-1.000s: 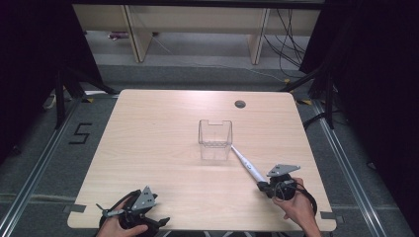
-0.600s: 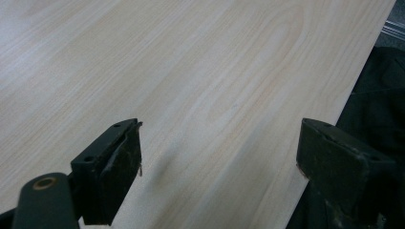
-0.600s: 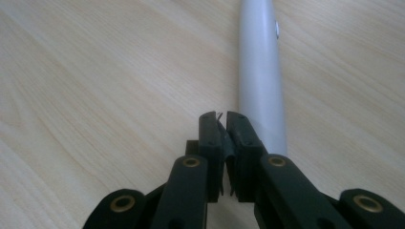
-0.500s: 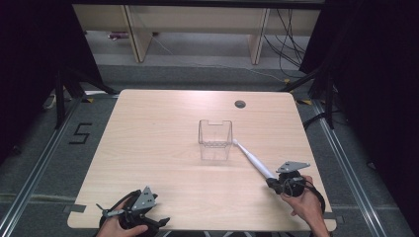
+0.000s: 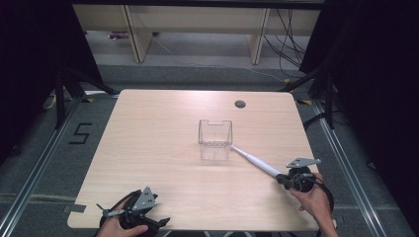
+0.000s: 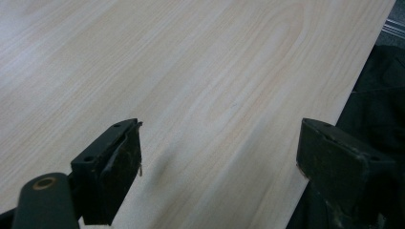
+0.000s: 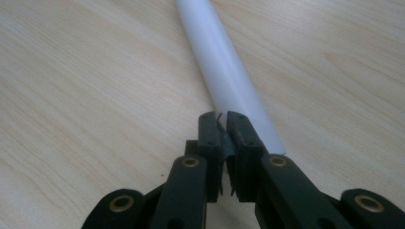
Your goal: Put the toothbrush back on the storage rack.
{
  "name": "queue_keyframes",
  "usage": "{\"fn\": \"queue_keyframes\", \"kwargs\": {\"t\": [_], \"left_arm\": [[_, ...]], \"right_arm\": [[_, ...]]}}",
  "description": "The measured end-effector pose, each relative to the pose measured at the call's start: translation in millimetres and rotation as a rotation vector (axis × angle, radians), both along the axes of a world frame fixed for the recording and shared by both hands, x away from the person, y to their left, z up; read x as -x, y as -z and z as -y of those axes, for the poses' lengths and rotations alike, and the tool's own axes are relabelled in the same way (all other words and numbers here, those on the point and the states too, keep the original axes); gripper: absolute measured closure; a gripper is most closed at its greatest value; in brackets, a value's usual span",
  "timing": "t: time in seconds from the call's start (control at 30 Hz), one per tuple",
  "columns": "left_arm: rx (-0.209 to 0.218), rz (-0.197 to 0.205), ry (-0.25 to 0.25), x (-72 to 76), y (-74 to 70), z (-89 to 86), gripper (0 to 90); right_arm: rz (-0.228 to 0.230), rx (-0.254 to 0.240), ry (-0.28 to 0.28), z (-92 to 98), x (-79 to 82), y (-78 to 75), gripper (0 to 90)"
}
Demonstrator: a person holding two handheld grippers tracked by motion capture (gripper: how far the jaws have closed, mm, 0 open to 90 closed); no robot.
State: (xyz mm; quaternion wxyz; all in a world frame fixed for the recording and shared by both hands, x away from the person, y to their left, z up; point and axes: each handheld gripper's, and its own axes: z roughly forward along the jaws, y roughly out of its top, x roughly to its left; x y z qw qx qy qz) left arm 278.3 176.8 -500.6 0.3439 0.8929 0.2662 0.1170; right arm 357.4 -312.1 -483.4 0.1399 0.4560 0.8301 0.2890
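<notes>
A long white rod (image 5: 254,160) lies slanted on the wooden table (image 5: 148,148). Its far tip rests at the front right corner of a small clear plastic box (image 5: 215,139) at mid-table. My right gripper (image 5: 285,178) sits at the rod's near end, by the table's right front. In the right gripper view its jaws are shut (image 7: 222,117), pads almost together, and the rod (image 7: 224,71) runs out from under their tips; it is not between the pads. My left gripper (image 5: 131,216) rests at the front left edge, open (image 6: 219,152), with bare wood between its jaws.
A round cable hole (image 5: 240,104) sits near the table's far right. Dark floor and metal rails surround the table, with shelving legs and cables beyond the far edge. The table's right edge runs close to my right hand.
My right gripper has moved right along the front of the table. The rod's near end swung right with it while the far tip stayed by the box. The left gripper kept still.
</notes>
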Motion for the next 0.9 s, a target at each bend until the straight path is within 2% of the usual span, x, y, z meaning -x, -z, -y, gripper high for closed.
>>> {"fn": "queue_keyframes", "kwargs": {"t": [0.07,0.1,0.2,0.23,0.27,0.3,0.33,0.43,0.47,0.5,0.57,0.63,0.67,0.7,0.77,0.8,0.9], "left_arm": [[0.0,0.0,0.0,0.0,0.0,0.0,14.8],[0.0,0.0,-0.001,0.0,0.0,-0.1,14.8],[0.002,-0.001,-0.003,-0.2,0.5,0.0,14.8],[0.001,-0.003,-0.002,-0.2,0.7,0.1,14.8],[0.001,-0.003,-0.003,-0.2,0.8,0.2,14.8],[0.001,-0.003,-0.003,-0.2,0.7,0.1,14.8],[0.001,-0.003,-0.003,-0.2,0.7,0.1,14.8],[0.001,0.001,-0.007,-0.5,0.7,-0.2,14.8],[0.001,0.001,-0.007,-0.5,0.7,-0.2,14.8],[-0.003,-0.006,-0.006,-1.3,0.8,-0.4,14.8],[-0.002,-0.002,-0.008,-0.9,0.9,-0.3,14.8],[-0.004,-0.001,-0.007,-0.9,0.8,-0.5,14.8],[-0.004,-0.001,-0.007,-0.9,0.8,-0.5,14.8],[0.004,-0.011,-0.019,-0.3,1.1,-0.6,14.8],[-0.001,-0.004,-0.014,-1.1,1.0,-1.0,14.8],[-0.004,-0.004,-0.012,-1.3,0.9,-1.1,14.8],[-0.003,-0.004,-0.013,-1.5,1.1,-0.8,14.8]], "right_arm": [[0.011,-0.005,0.02,-0.1,-0.6,1.2,84.6],[0.027,0.009,-0.006,2.2,-2.7,0.4,84.1],[0.017,0.001,0.0,0.8,-1.3,-1.7,82.6],[0.04,-0.007,-0.023,-3.0,-0.8,-4.5,81.1],[0.03,0.0,-0.039,-3.4,-1.2,-7.1,80.2],[0.038,0.014,-0.048,-5.1,-1.9,-9.8,79.1],[0.028,0.014,-0.038,-7.6,-1.9,-12.7,77.5],[0.051,0.065,-0.069,-12.4,-6.3,-19.6,71.5],[0.051,0.065,-0.069,-12.4,-6.3,-19.6,71.5],[0.058,0.092,-0.088,-15.9,-9.5,-24.7,67.6],[0.064,0.11,-0.092,-18.5,-12.5,-29.4,63.7],[0.021,0.122,-0.09,-22.4,-15.7,-32.1,60.8],[0.021,0.122,-0.09,-22.4,-15.7,-32.1,60.8],[0.025,0.144,-0.104,-23.2,-23.4,-32.1,57.4],[0.022,0.154,-0.104,-25.7,-29.8,-31.0,56.7],[0.001,0.163,-0.106,-27.3,-32.3,-32.8,56.0],[-0.023,0.182,-0.112,-36.0,-39.0,-32.7,53.7]]}}
